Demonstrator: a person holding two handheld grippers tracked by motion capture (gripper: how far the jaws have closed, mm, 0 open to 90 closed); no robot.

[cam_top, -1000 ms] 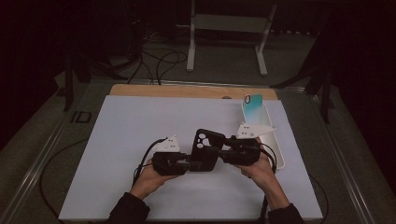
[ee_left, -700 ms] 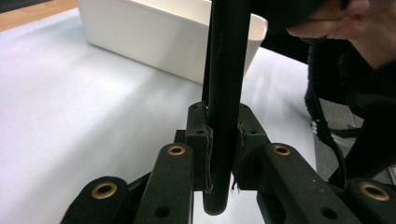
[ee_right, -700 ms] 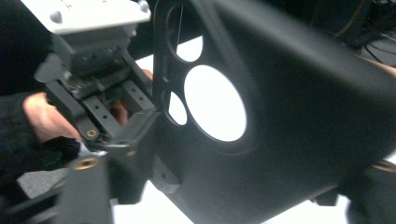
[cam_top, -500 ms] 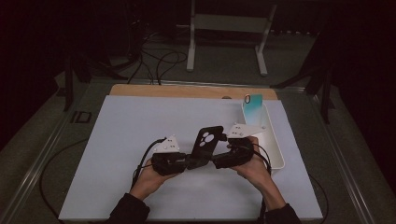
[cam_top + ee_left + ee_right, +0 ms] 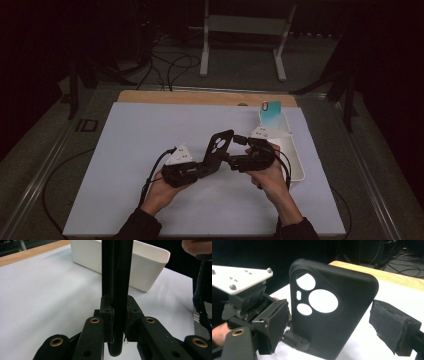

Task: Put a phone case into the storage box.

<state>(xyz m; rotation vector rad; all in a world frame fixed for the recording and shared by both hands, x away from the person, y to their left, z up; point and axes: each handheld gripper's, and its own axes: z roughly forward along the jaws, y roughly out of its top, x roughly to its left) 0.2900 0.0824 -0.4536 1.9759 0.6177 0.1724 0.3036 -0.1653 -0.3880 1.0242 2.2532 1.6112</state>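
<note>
From the high view I see my left hand-held gripper [image 5: 202, 167] clamped on the lower end of a black phone case [image 5: 217, 150], which stands tilted above the white worktop [image 5: 125, 150], near its middle. My right hand-held gripper [image 5: 235, 159] sits just beside the case on its right, jaws spread; they have just been opening, and the case is no longer pinched between them. A white bin [image 5: 292, 150] lies behind my right hand, with a teal phone [image 5: 270, 110] leaning at its far end. I can read no writing from up here.

In the left gripper view the two black jaws press together on the edge of the phone case [image 5: 117, 290], which rises straight up between the pads [image 5: 107, 325]. The white bin [image 5: 125, 262] lies beyond on the worktop [image 5: 37, 295].

In the right gripper view the jaws stand wide apart, the phone case [image 5: 329, 315] between them with its camera cut-outs facing me. The left pad [image 5: 273, 322] is close beside the case's edge; the right pad [image 5: 394, 325] is clear of it. The left hand-held gripper [image 5: 294, 338] grips the case's bottom. No brand, label or lettering is legible on the case.
</note>
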